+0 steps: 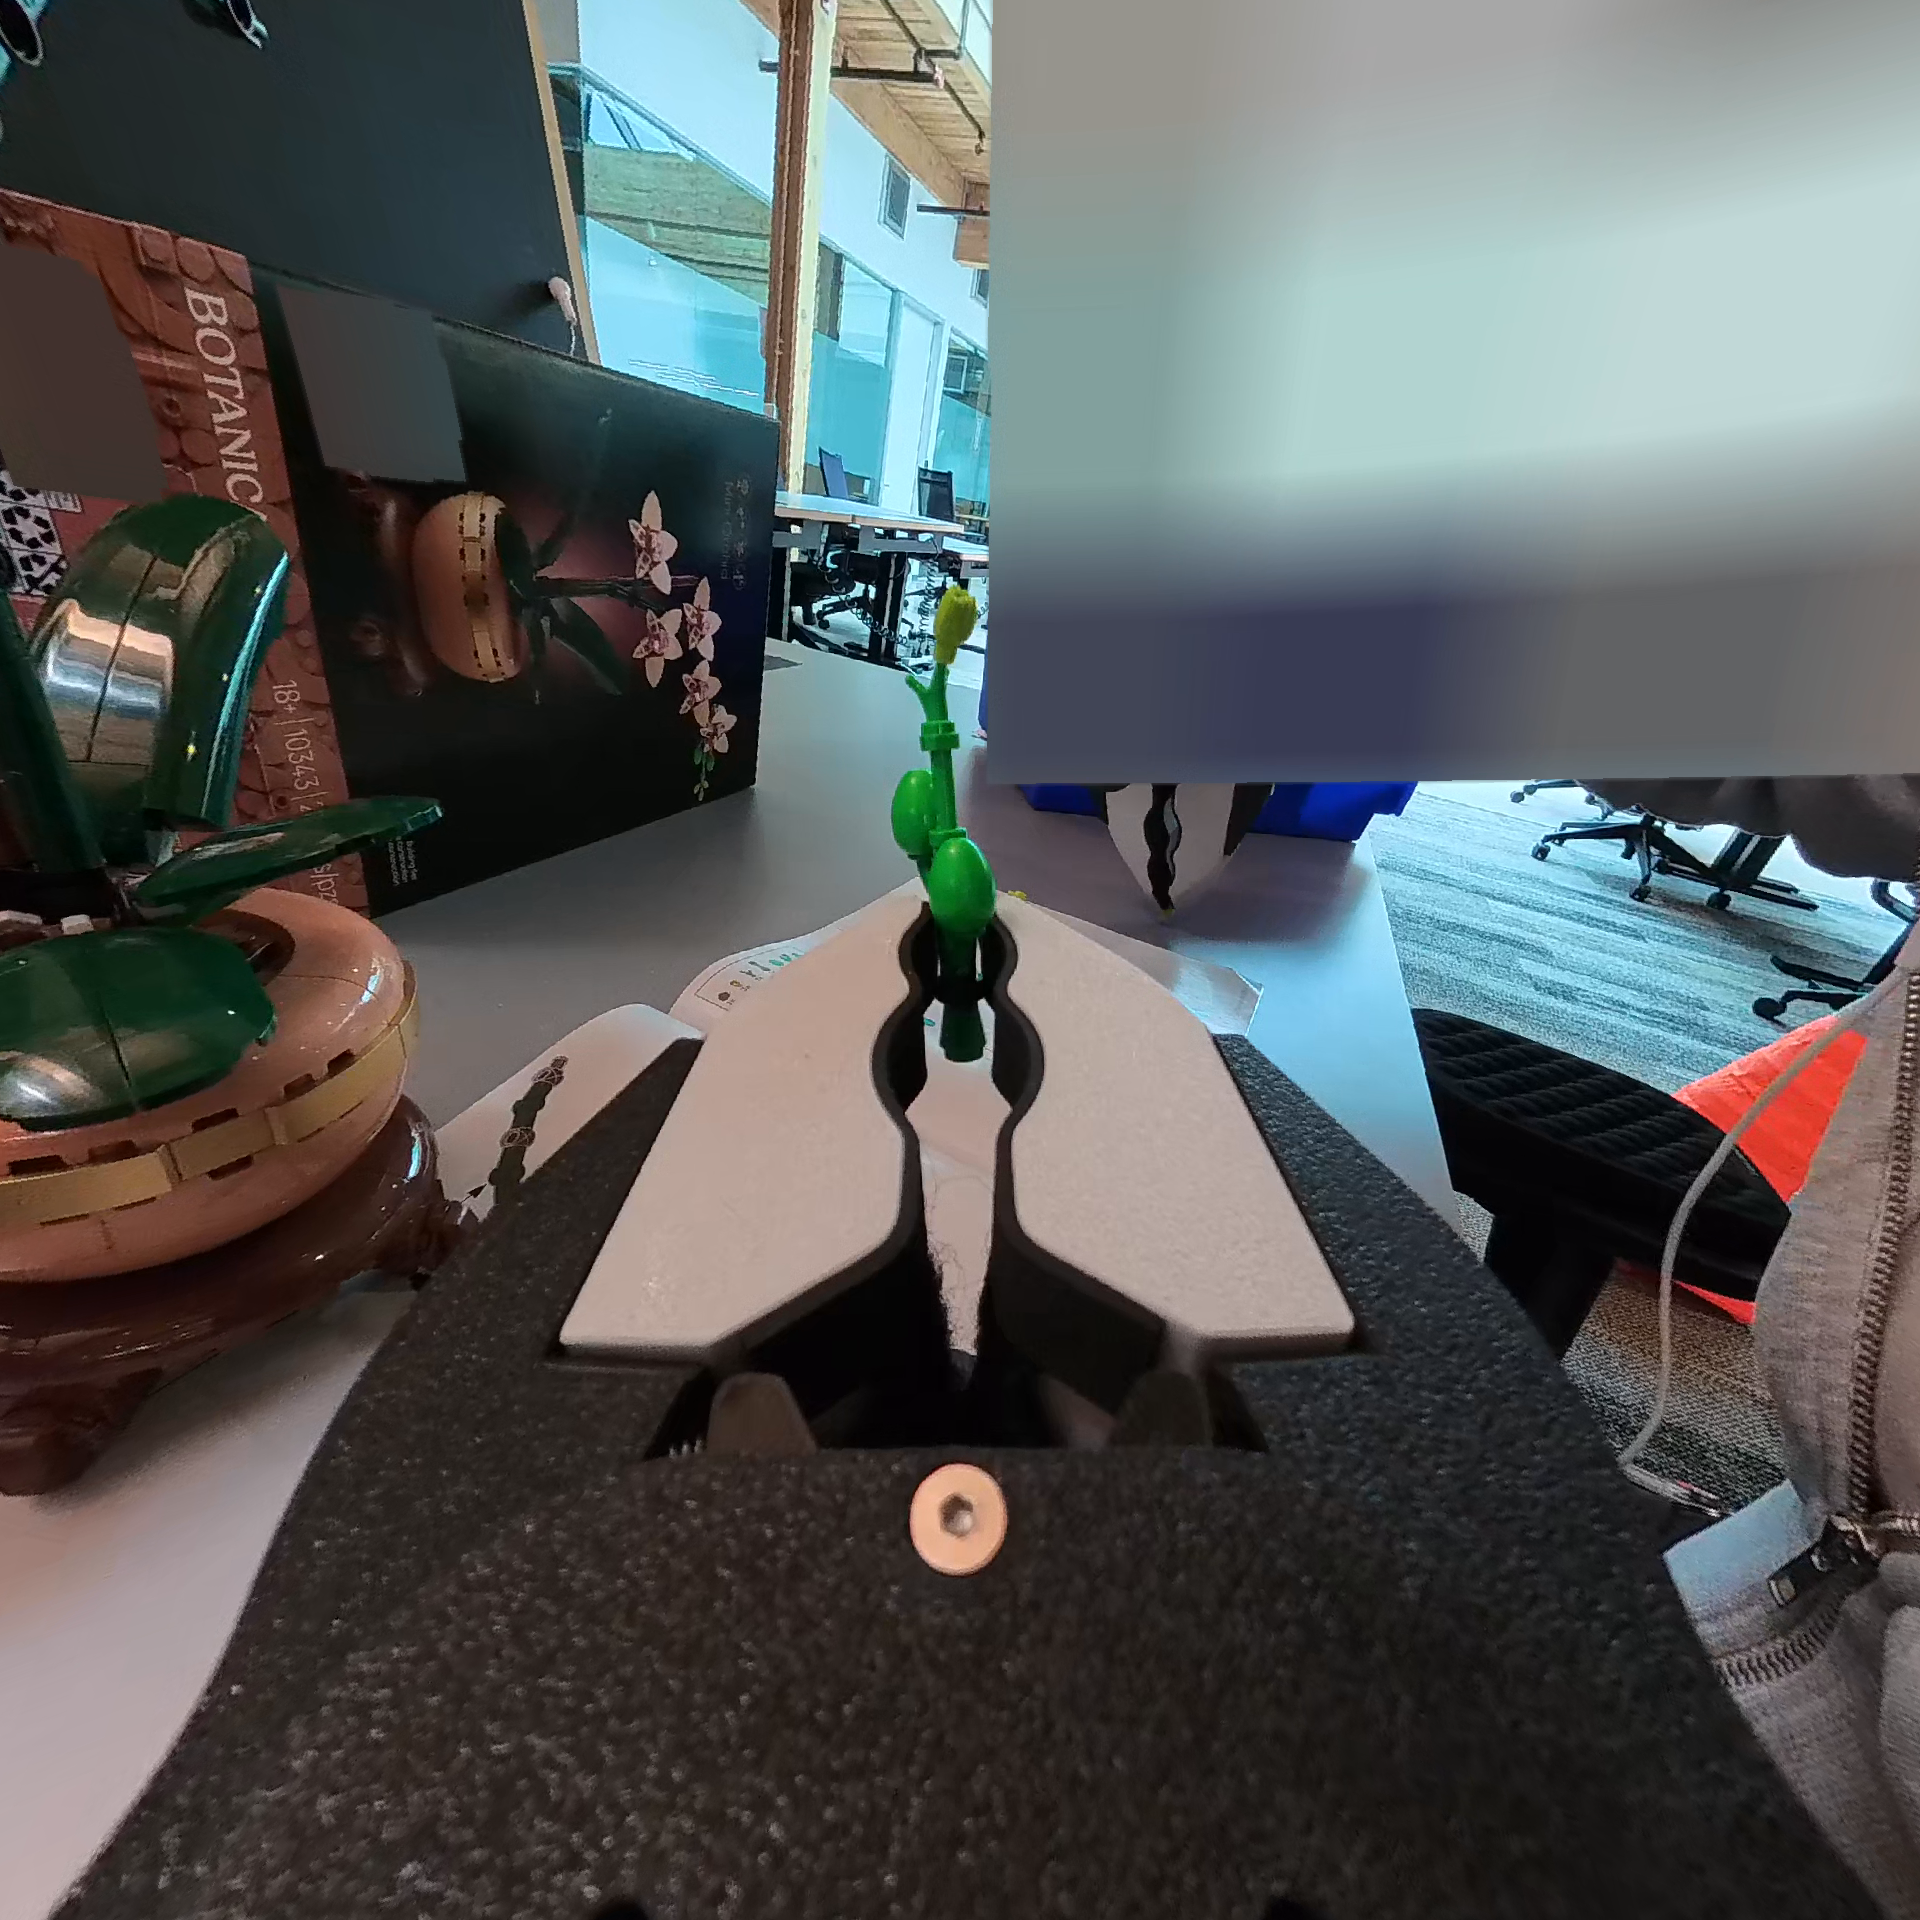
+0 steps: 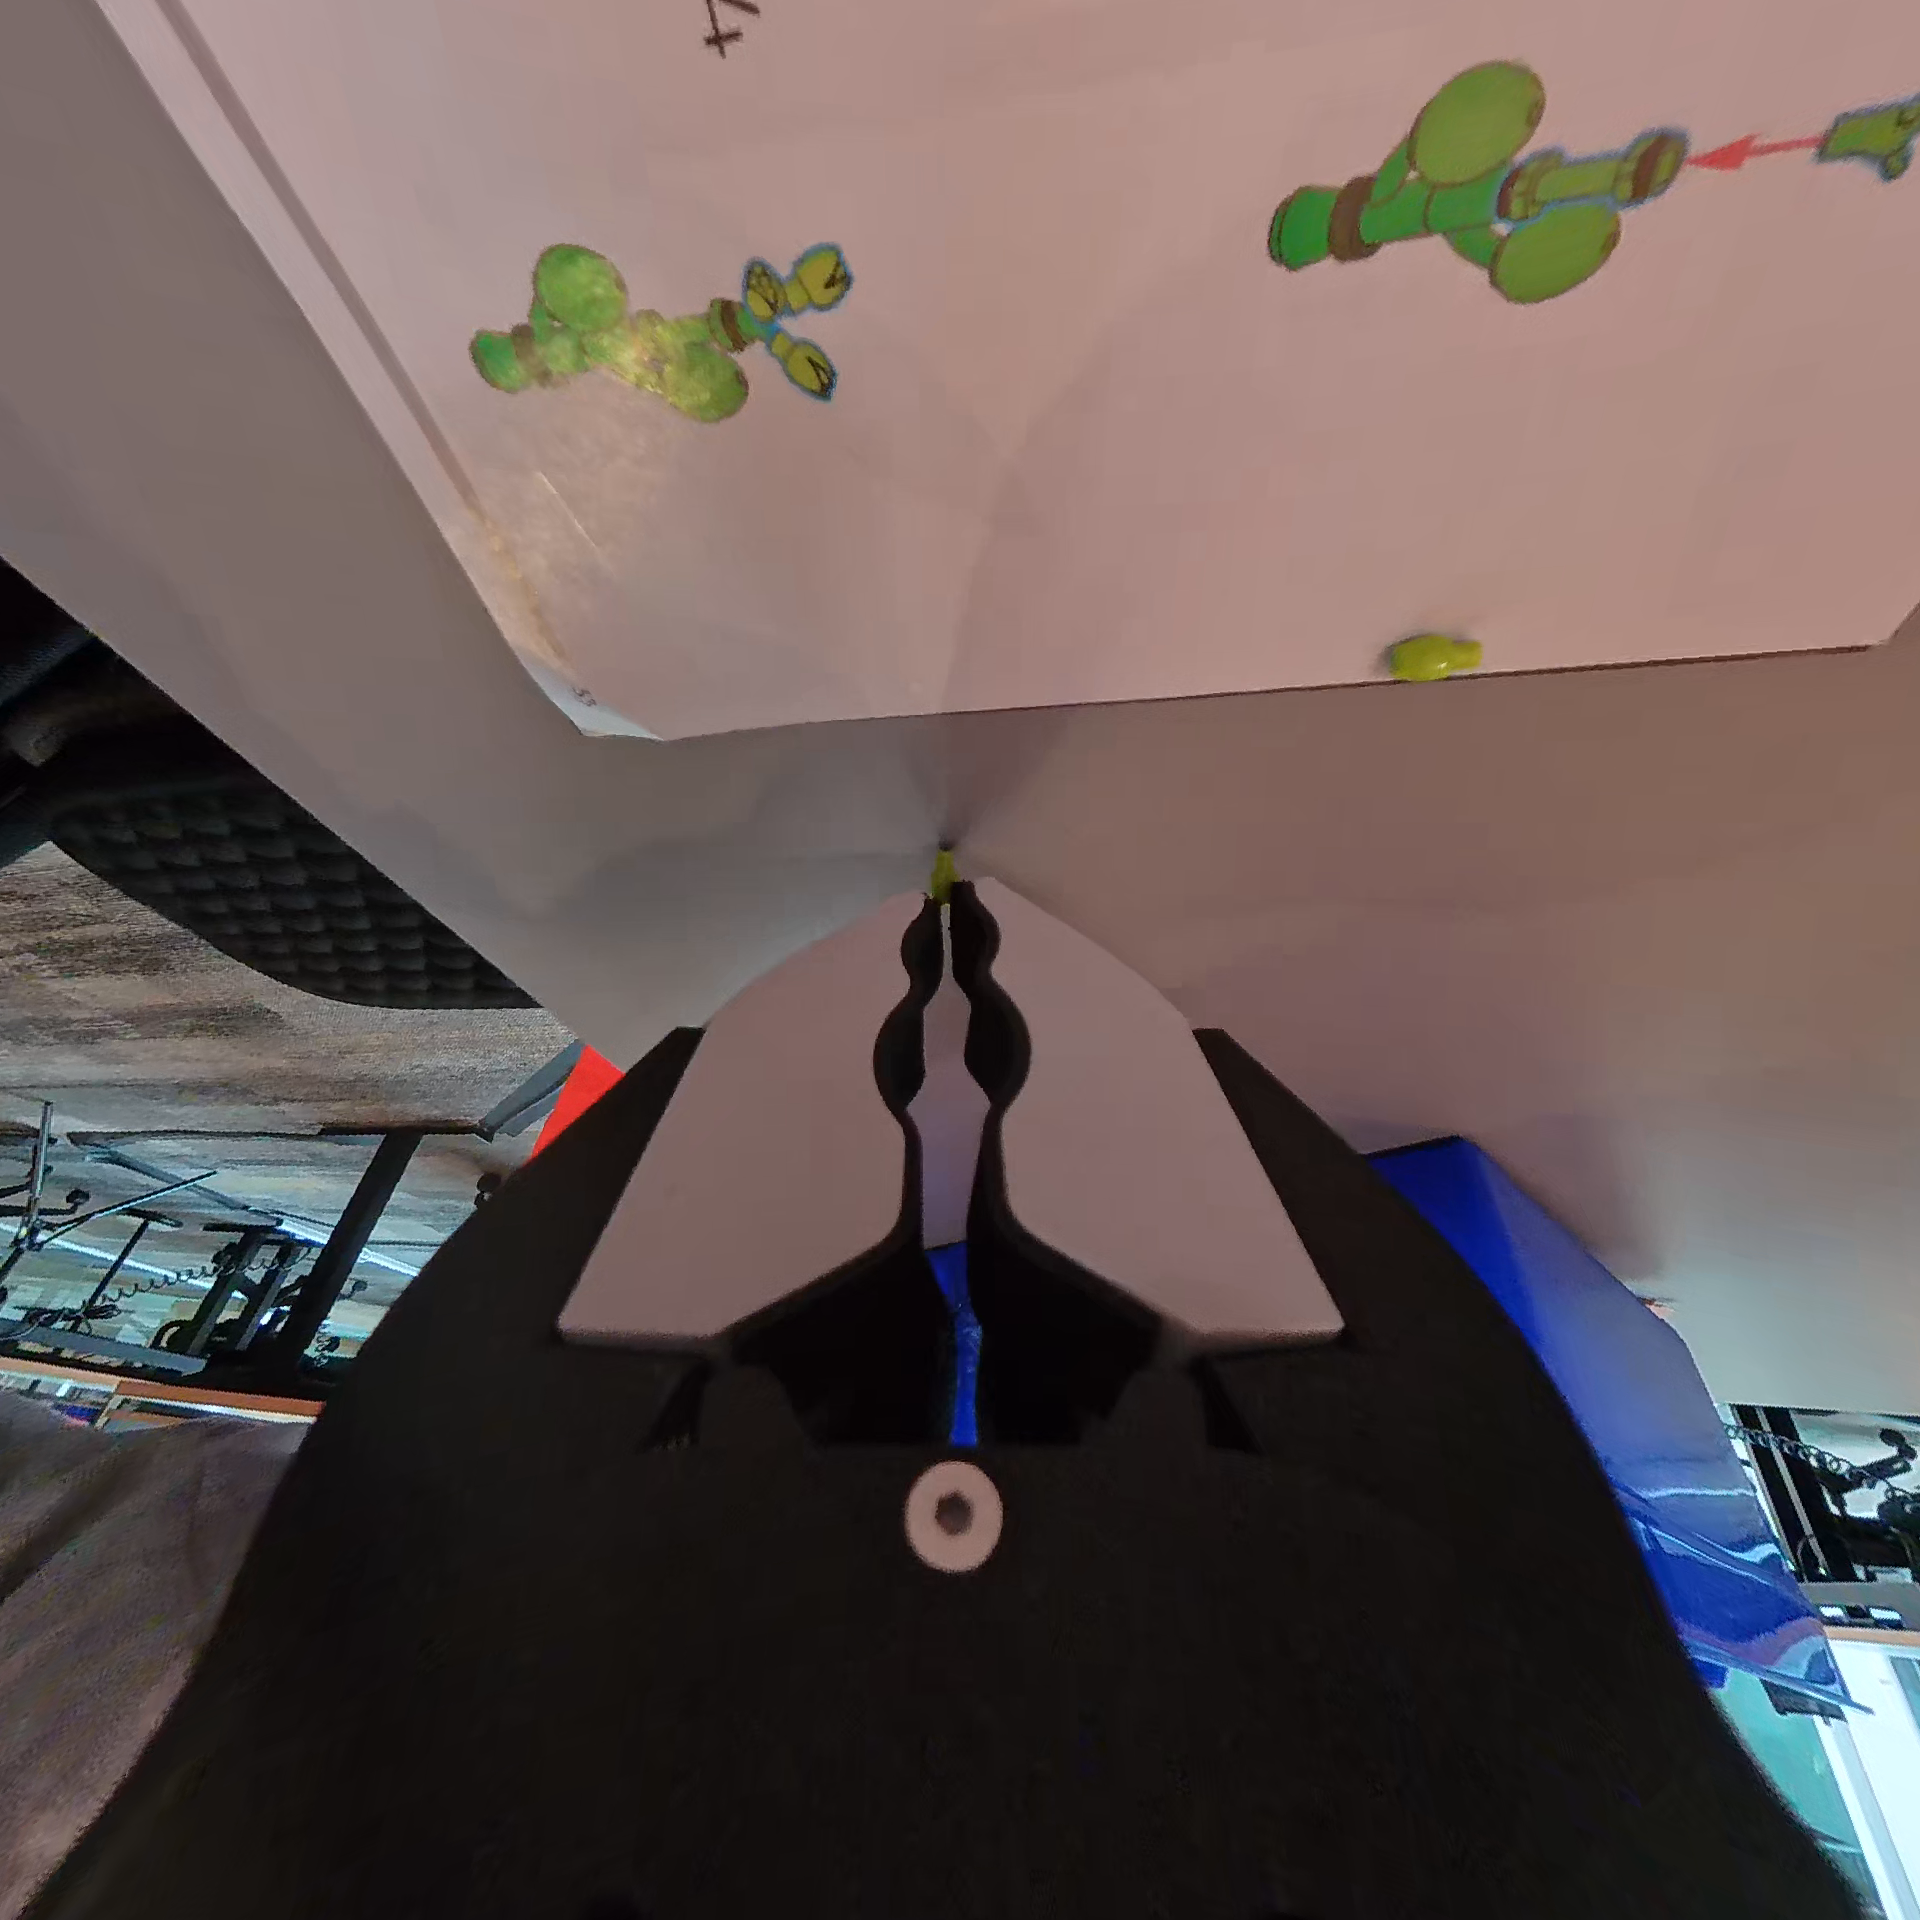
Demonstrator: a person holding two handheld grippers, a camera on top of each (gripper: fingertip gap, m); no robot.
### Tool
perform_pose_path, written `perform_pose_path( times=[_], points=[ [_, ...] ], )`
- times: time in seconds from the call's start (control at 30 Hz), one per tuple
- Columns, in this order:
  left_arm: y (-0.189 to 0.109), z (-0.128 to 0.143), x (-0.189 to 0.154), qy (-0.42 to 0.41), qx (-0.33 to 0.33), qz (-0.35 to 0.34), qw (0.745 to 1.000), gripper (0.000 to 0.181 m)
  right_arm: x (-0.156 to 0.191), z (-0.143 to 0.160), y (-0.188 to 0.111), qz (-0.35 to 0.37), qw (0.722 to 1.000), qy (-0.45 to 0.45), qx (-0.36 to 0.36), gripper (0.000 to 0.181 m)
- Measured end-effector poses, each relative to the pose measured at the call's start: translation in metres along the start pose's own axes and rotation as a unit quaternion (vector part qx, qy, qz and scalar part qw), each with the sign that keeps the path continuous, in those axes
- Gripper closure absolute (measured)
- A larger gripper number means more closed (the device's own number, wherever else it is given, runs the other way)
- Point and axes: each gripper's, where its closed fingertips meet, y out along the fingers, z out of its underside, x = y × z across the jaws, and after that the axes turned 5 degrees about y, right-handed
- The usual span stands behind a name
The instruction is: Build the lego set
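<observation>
My left gripper [image 1: 961, 940] is shut on a green stem [image 1: 940, 821] with two green buds and holds it upright. A yellow-green bud [image 1: 954, 618] sits at the stem's top. My right gripper [image 2: 948, 902] points down at the white table [image 2: 1455, 935], its tips shut on a small lime piece [image 2: 943, 875]. It also shows in the left wrist view [image 1: 1166, 899], just right of the stem. A second lime piece [image 2: 1432, 657] lies at the edge of the open instruction booklet [image 2: 1039, 499].
A tan pot with dark green leaves [image 1: 187, 1091] stands at the left on a brown base. The dark set box [image 1: 540, 623] stands behind it. A blue bin [image 2: 1558, 1351] and a black chair [image 1: 1579, 1132] lie past the table edge. A person's grey sleeve [image 1: 1829, 1351] is at right. My right fingertips sit around 30 cm from my left ones.
</observation>
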Motion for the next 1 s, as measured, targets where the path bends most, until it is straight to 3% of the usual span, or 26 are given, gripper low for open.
perform_pose_path(
  times=[0.63, 1.0],
  points=[
    [0.0, 0.0, 0.0, -0.001, -0.002, 0.0, 1.0, 0.175, 0.001, -0.012, -0.006, 0.0, 1.0, -0.005, -0.005, 0.179],
    [-0.001, -0.001, 0.001, -0.004, -0.004, -0.002, 1.0, 0.175, 0.005, -0.002, -0.007, -0.009, 0.999, 0.001, 0.047, 0.179]
  ],
)
